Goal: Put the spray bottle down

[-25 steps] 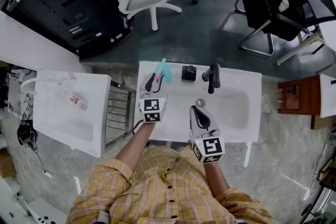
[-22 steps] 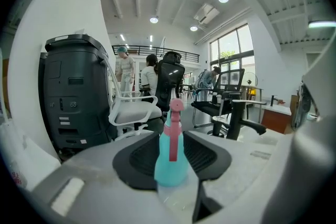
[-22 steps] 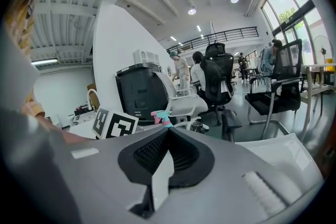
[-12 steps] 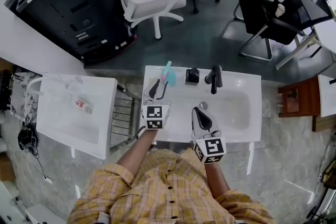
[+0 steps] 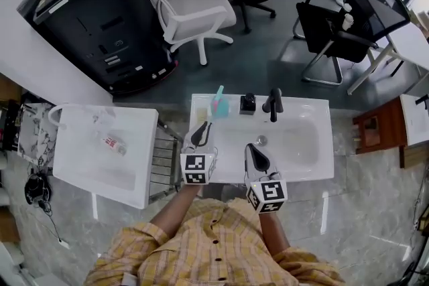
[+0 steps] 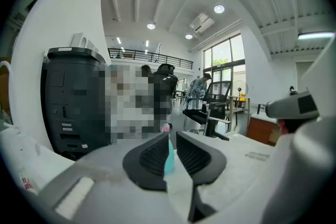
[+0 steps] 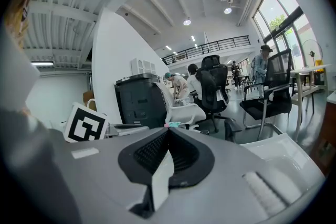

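In the head view my left gripper (image 5: 200, 134) hovers over the front left part of the white counter (image 5: 323, 144), its fingers only a narrow gap apart and holding nothing. The right gripper (image 5: 253, 153) is beside it, over the near edge of the basin (image 5: 288, 140), with the fingers together. The spray bottle (image 5: 218, 106), teal with a pink top, stands upright at the back left of the counter, apart from both grippers. Along the same back edge are a small black object (image 5: 248, 102) and the black faucet (image 5: 272, 104). Left of the counter are a metal rack (image 5: 159, 152) and a white tub (image 5: 100, 144). Behind it the floor is open up to a black printer (image 5: 94, 23), a white chair (image 5: 191, 7) and a black chair (image 5: 342, 23). In the left gripper view the left gripper's (image 6: 172, 139) fingers have just been closing. A thin slit remains between them, and I see the spray bottle (image 6: 168, 157) through it, farther away and not pressed by the pads. In the right gripper view the right gripper's (image 7: 168, 134) fingers meet at the tips with nothing in between. The left gripper's marker cube (image 7: 86, 123) shows at the left.
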The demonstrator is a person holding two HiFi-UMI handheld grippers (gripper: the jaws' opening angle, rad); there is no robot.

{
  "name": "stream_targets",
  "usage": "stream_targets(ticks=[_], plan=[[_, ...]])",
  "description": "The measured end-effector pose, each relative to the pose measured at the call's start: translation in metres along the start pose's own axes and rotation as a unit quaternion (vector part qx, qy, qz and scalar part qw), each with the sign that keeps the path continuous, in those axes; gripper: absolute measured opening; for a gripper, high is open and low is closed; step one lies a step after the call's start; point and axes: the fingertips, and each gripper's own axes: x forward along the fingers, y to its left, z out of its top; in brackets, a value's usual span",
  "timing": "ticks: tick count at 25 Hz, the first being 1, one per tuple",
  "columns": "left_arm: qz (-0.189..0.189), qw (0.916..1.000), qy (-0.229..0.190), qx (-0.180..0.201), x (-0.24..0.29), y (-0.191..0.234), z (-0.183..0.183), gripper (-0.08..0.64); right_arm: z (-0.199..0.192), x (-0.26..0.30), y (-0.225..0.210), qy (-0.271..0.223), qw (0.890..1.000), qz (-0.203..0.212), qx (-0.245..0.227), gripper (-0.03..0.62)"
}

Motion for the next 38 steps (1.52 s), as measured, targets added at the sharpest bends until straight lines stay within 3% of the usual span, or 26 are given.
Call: stream_targets(ticks=[6,22,38], plan=[[-0.020,0.9996,-0.017,0.012,-0.034,-0.007,0.012,-0.002,0.007,-0.012,0.013,-0.008,1.000,-0.013,-0.001,0.001],[-0.065,0.9968,-0.040,0.024,-0.106,-0.023,0.031,-0.002,0.018,-0.037,0.046,-0.035,0.999,-0.032,-0.006,0.000],[-0.076,0.9956,-0.042,0.035,-0.143,-0.030,0.034,-0.002,0.020,-0.055,0.061,-0.043,0.998,-0.041,-0.013,0.000]])
